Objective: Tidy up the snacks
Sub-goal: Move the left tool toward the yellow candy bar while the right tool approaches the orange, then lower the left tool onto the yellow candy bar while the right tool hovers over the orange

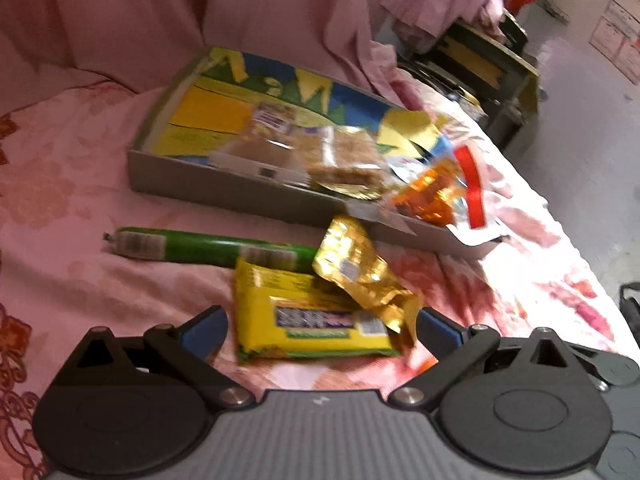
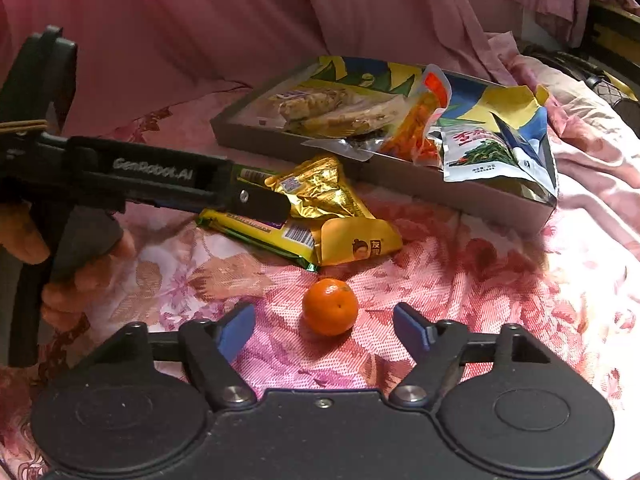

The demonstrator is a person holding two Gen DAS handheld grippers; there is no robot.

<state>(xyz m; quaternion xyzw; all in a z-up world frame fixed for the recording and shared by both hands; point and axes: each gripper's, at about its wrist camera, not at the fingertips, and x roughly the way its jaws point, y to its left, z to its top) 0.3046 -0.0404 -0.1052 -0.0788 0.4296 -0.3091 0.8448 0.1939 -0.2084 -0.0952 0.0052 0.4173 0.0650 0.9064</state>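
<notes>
The right gripper (image 2: 324, 326), jaws wide and empty, brackets the small round orange tangerine (image 2: 330, 306) at lower centre, ready to grip. The left gripper (image 1: 320, 328) gapes around the yellow plastic-wrapped snack bar (image 1: 308, 320), untouched; the grey cardboard tray (image 1: 200, 176) waits above.

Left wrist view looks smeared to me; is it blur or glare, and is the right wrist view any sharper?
Left wrist view: motion blur smears the tray and yellow packet, with blown-out glare on the cloth at right. Right wrist view: sharper, the orange is crisp, foil pouch glints, fisheye bends the edges.
</notes>
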